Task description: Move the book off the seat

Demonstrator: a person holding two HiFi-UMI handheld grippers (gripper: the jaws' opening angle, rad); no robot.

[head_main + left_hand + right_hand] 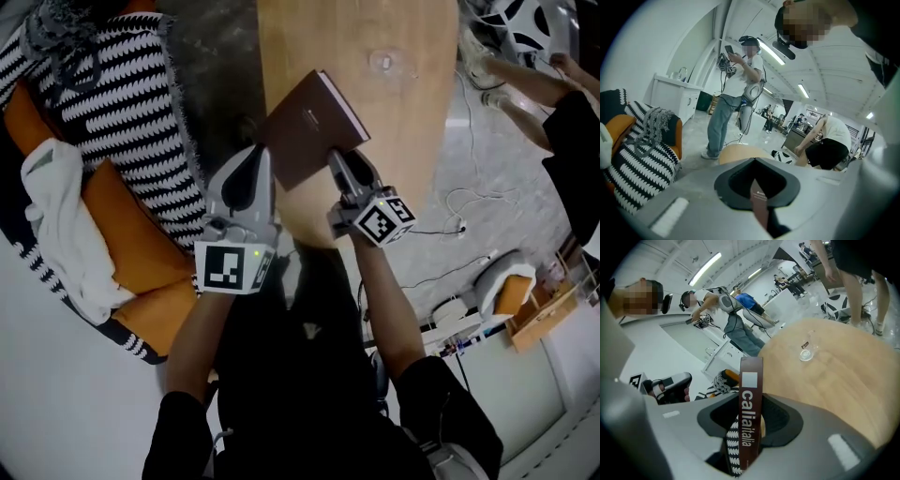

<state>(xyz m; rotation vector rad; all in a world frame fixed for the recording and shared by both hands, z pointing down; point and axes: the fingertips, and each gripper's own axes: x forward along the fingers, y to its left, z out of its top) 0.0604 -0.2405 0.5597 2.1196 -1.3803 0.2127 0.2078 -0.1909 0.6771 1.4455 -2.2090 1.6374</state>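
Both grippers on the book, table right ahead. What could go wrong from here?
1. The left gripper and right gripper clamp the book along its near edge only. Most of it sticks out past the jaws, so it may sag or slip.
2. A small clear glass item sits on the table beyond the book. Setting the book down too far forward might knock it.
3. If the two grippers drift apart or twist, the cover could bend.

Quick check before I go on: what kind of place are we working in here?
Likely an open lab or workshop with a mock lounge corner: ceiling strip lights, a standing person wearing cabled gear, and an orange sofa near a wooden table.
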